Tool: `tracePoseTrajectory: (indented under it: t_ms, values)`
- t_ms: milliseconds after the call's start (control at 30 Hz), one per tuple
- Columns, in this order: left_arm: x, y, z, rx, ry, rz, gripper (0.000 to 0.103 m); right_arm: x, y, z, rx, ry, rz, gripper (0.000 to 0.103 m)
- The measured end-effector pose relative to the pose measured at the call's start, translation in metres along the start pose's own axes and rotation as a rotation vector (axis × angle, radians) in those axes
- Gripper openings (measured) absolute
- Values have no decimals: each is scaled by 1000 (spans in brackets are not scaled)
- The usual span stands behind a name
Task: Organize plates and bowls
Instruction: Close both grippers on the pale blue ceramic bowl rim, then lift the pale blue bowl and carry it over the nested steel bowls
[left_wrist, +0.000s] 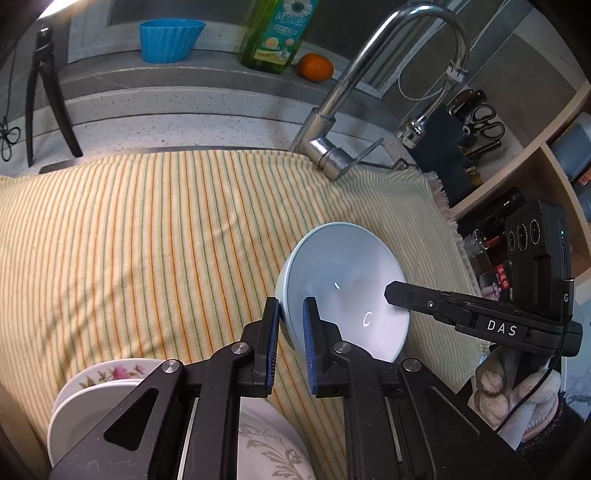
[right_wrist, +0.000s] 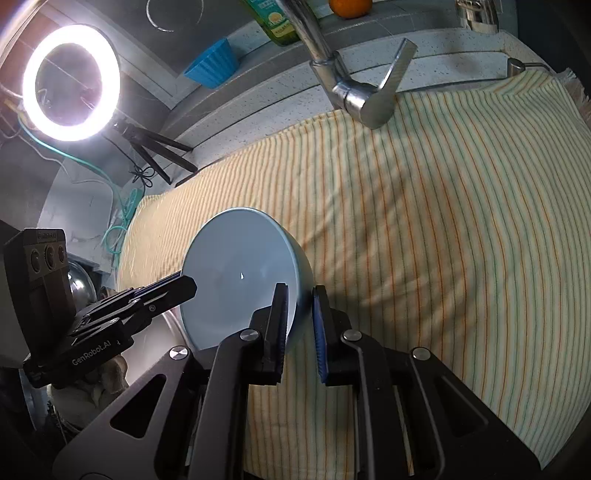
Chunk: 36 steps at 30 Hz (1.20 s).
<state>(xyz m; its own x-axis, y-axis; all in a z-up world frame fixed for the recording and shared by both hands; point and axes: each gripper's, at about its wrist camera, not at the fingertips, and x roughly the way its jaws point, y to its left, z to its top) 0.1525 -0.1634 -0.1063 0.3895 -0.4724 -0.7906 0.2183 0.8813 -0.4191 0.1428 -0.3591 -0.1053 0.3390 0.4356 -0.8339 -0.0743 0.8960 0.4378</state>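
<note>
A pale blue bowl (left_wrist: 343, 280) stands tilted above the striped cloth (left_wrist: 147, 240), held from both sides. My left gripper (left_wrist: 291, 310) is shut on the bowl's left rim, one blue pad inside and one outside the wall. In the same view my right gripper (left_wrist: 392, 292) comes in from the right, its tip at the far rim. In the right wrist view the bowl (right_wrist: 236, 266) shows its inside, with my right gripper (right_wrist: 300, 306) shut on its right rim and my left gripper (right_wrist: 186, 286) at the left edge. Stacked plates, one floral (left_wrist: 110, 371) and one grey-patterned (left_wrist: 269, 443), lie below my left gripper.
A steel faucet (left_wrist: 332, 122) overhangs the cloth's far edge. On the ledge behind are a blue cup (left_wrist: 170, 38), a green soap bottle (left_wrist: 277, 33) and an orange (left_wrist: 316, 66). Shelves (left_wrist: 535, 177) stand at the right. A lit ring light (right_wrist: 70, 81) on a tripod is at the left.
</note>
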Motion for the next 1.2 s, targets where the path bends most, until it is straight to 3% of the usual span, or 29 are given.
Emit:
tracePoseTrajectory:
  t_ms: [600, 1200]
  values:
    - [-96, 39, -22, -82, -152, 12, 11, -18, 97, -1, -136, -31, 63, 13]
    - [-195, 132, -78, -261, -263, 117, 11, 27, 240, -22, -333, 38, 180, 13]
